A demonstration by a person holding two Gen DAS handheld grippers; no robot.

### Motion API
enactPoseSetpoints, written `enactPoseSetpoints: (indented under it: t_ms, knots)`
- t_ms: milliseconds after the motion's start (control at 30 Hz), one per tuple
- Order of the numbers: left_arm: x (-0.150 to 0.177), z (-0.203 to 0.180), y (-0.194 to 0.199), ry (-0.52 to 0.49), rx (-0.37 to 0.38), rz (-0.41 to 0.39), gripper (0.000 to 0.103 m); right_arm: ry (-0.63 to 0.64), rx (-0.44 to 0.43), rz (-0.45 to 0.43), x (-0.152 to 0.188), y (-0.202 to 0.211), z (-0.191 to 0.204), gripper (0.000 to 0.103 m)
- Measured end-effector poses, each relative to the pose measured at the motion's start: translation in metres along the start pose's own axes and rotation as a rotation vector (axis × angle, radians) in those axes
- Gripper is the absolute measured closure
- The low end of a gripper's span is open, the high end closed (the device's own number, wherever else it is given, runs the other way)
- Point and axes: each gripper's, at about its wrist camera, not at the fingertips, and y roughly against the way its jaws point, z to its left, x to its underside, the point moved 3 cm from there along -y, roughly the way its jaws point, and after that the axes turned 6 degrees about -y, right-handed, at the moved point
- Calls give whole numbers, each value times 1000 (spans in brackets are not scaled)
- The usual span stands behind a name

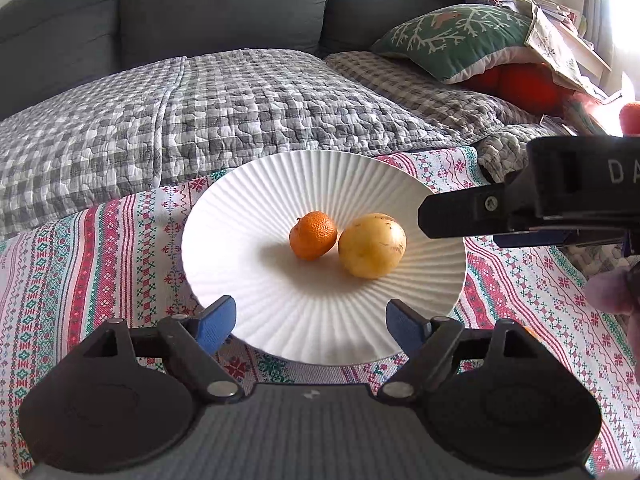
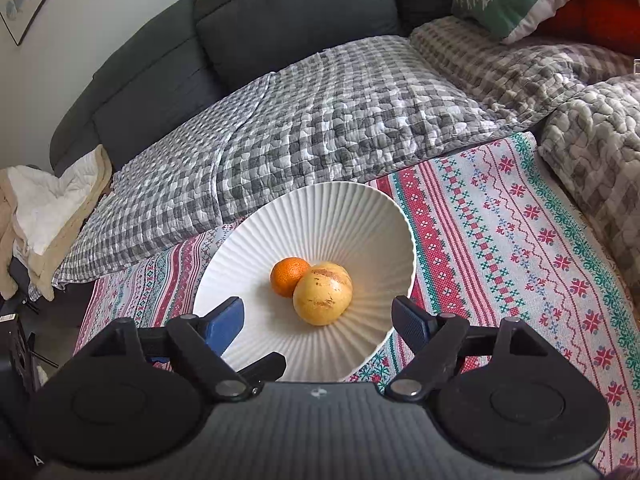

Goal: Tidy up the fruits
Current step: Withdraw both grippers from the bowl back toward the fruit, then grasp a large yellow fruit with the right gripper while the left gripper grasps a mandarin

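A white ribbed plate (image 1: pixel 256 200) (image 2: pixel 340 208) sits on a patterned cloth. In its middle lie a small orange mandarin (image 1: pixel 313 235) (image 2: pixel 289 276) and a larger yellow round fruit (image 1: pixel 372 245) (image 2: pixel 322 294), touching each other. My left gripper (image 1: pixel 311 326) is open and empty, its blue pads over the plate's near rim. My right gripper (image 2: pixel 318 326) is open and empty, just short of the yellow fruit, above the plate's near side. The right gripper's body (image 1: pixel 532 208) reaches in from the right in the left wrist view, over the plate's right edge.
The red, green and white patterned cloth (image 1: pixel 80 280) (image 2: pixel 520 240) covers the surface. Behind it is a grey sofa (image 1: pixel 224 4) with a checked quilt (image 1: pixel 240 108) (image 2: pixel 320 120), a green cushion (image 1: pixel 456 36) and a red cushion (image 1: pixel 520 84). Folded blankets (image 2: pixel 44 216) lie far left.
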Motion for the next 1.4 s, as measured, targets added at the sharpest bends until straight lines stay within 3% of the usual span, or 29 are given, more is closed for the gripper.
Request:
enactPoseSetpoints:
  t_ms: [300, 667, 867, 1067, 1267, 1400]
  knots:
    - [24, 7, 48, 73, -39, 26, 12, 43, 23, -3, 21, 39, 12, 9]
    - [58, 0, 87, 80, -86, 55, 9, 66, 53, 12, 51, 62, 13, 7]
    - [82, 0, 90, 64, -118, 88, 8, 166, 62, 40, 72, 65, 14, 6]
    - [89, 5, 84, 40, -127, 123, 8, 321, 10, 97, 90, 59, 19, 6]
    - [87, 9, 82, 73, -118, 103, 8, 373, -60, 115, 96, 56, 24, 10]
    - [84, 9, 80, 72, -123, 86, 9, 400, -96, 150, 102, 47, 27, 22]
